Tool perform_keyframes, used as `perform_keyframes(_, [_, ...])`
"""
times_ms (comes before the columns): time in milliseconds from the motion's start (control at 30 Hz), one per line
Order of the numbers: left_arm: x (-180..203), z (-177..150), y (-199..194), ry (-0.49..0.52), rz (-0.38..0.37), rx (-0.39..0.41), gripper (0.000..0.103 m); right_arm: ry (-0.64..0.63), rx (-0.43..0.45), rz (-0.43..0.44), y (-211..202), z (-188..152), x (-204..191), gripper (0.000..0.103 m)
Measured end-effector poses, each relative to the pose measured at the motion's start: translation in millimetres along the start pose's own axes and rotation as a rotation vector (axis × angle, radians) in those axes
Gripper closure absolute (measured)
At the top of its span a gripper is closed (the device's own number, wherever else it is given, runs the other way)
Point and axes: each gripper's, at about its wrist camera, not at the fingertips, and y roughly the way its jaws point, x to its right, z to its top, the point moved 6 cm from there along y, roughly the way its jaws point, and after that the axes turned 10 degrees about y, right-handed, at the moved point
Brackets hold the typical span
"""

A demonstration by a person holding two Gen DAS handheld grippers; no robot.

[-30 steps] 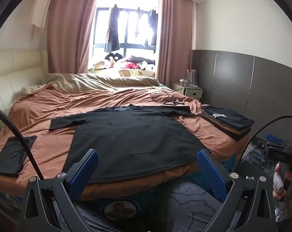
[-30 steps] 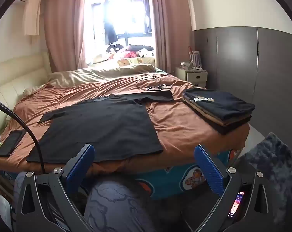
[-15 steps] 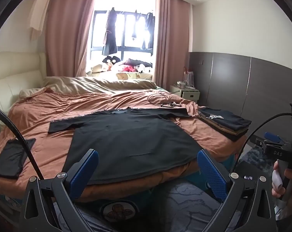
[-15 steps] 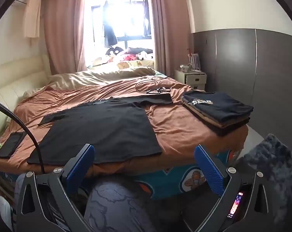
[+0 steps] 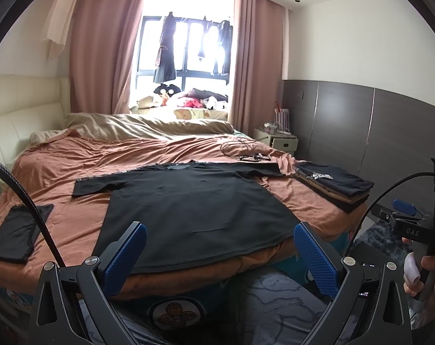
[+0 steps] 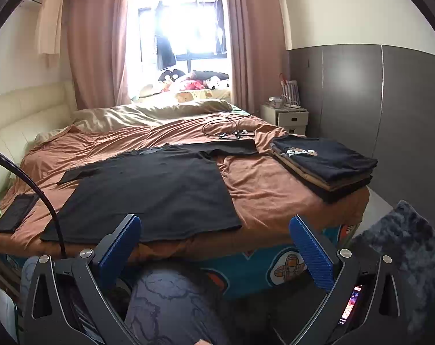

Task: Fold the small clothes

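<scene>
Black short-sleeved t-shirt (image 5: 188, 201) lies spread flat on the rust-brown bed (image 5: 82, 161), hem at the near edge; a stack of folded dark and tan shirts (image 6: 326, 166) sits at the right near corner. Left gripper (image 5: 217, 258) and right gripper (image 6: 214, 247) hover short of the near edge, jaws spread wide, holding nothing. Looks like pre-grasp: next move likely needs each gripper to pinch a hem corner or sleeve for the first fold.
</scene>
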Motion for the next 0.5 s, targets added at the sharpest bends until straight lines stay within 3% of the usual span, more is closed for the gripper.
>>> perform_keyframes(500, [3.9,-5.3,1.5,-0.006,0.0,0.014,0.0,-0.005,0.011,-0.008,-8.6,-1.5,3.4,0.0])
